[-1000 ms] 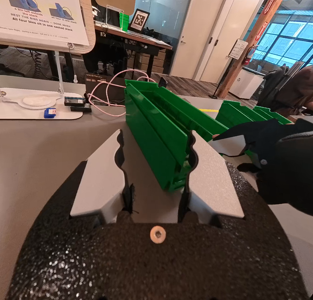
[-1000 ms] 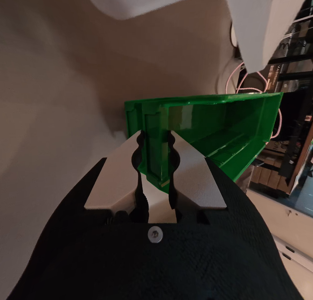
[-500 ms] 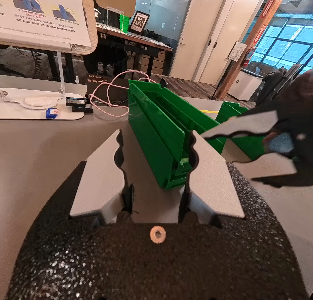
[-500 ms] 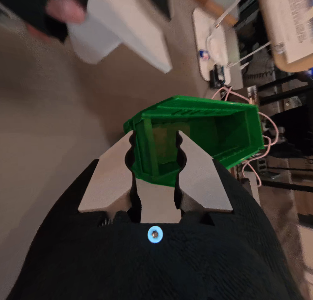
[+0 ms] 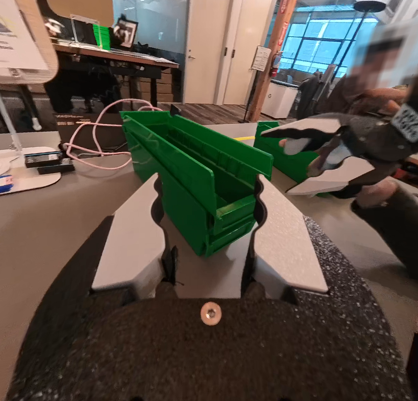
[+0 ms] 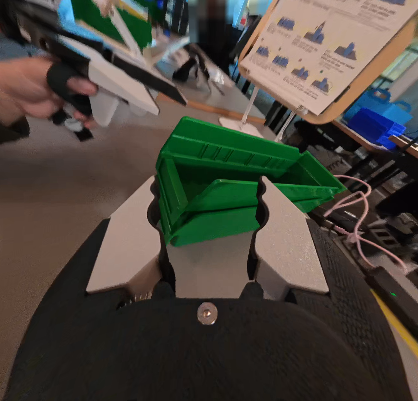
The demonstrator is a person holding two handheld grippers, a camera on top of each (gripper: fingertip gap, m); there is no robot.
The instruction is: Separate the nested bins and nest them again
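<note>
Each gripper (image 5: 207, 209) has a black grainy body, pale grey wavy-edged fingers (image 5: 133, 238), and a silver screw (image 5: 210, 316) at 6 o'clock.

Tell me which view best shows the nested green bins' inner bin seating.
The right wrist view: it looks down into the nested green bins, showing the inner bin tilted, not fully seated. The left wrist view shows the same stack end-on and lower, mostly its walls and stepped front lips, sharper but less interior.

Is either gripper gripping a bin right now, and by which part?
Neither: the left gripper and the right gripper are open, near the nested green bins without clamping them.
</note>
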